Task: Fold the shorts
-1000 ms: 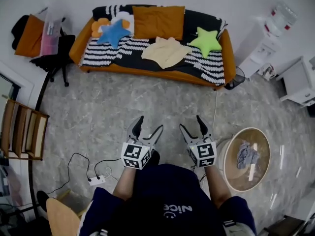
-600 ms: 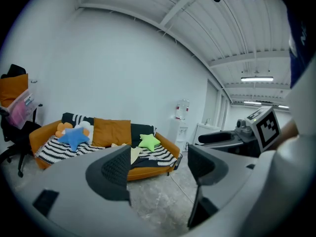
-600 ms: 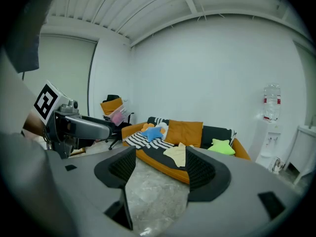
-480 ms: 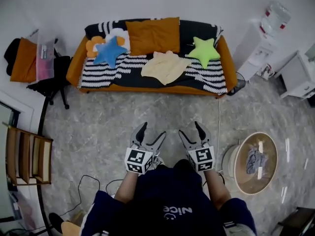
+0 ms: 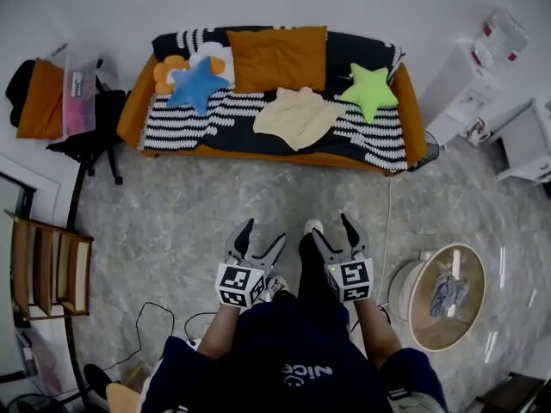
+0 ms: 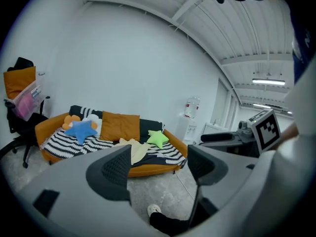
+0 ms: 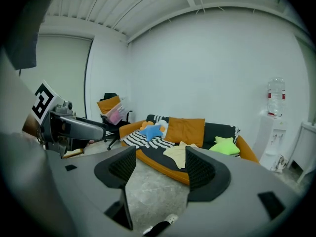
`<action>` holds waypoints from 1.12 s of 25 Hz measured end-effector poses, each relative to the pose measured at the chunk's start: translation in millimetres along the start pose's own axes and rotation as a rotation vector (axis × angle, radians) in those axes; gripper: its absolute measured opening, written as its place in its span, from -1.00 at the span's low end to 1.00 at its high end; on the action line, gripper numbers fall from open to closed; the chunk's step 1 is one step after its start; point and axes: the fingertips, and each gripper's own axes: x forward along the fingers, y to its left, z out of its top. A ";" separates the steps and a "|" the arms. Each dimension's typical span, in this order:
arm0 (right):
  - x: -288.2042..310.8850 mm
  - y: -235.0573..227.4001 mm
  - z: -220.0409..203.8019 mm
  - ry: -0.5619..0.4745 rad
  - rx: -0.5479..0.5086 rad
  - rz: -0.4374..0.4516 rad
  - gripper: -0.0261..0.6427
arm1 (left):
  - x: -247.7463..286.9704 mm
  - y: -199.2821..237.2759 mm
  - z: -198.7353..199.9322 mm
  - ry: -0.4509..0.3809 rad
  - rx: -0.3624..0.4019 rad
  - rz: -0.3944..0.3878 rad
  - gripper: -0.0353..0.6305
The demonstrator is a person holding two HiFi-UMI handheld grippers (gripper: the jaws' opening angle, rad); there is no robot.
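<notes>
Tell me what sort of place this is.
Probably an office or lab lounge: an orange sofa, a water dispenser and a rolling office chair against plain white walls.

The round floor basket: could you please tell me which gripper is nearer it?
Right. The right gripper sits just left of the basket; the left gripper is farther left again.

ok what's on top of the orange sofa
A black-and-white striped blanket, pale yellow shorts, an orange cushion, a blue star pillow, a green star pillow and an orange flower-shaped pillow. The blanket hides most of the sofa seat.
</notes>
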 end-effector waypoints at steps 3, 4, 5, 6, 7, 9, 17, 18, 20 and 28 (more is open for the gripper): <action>25.1 -15.8 5.8 -0.003 0.000 0.007 -0.01 | 16.1 15.9 4.9 -0.005 -0.005 0.041 0.16; 35.3 -21.8 7.8 -0.002 0.001 0.013 -0.01 | 24.0 21.2 7.0 -0.002 -0.007 0.048 0.16; 45.9 -27.7 10.0 -0.001 0.001 0.019 -0.01 | 32.6 26.4 9.4 0.003 -0.008 0.054 0.16; 56.9 -33.8 13.1 -0.001 -0.002 0.025 -0.01 | 41.7 31.7 12.1 0.007 -0.009 0.061 0.16; 68.4 -40.1 17.0 -0.002 -0.007 0.034 -0.01 | 51.6 37.4 15.4 0.010 -0.011 0.070 0.16; 93.3 -53.8 25.6 -0.004 -0.018 0.063 -0.01 | 74.7 49.1 23.7 0.015 -0.017 0.092 0.15; 179.9 -134.8 63.6 -0.004 -0.054 0.138 -0.02 | 178.8 75.8 60.4 0.043 -0.059 0.157 0.13; 188.8 -145.8 67.1 -0.003 -0.056 0.143 -0.02 | 191.3 78.8 63.2 0.043 -0.065 0.167 0.13; 205.9 -166.5 72.4 0.005 -0.060 0.155 -0.03 | 215.0 85.3 65.6 0.048 -0.075 0.190 0.13; 260.4 -226.7 79.1 0.047 -0.065 0.191 -0.06 | 278.8 99.8 70.9 0.080 -0.141 0.245 0.12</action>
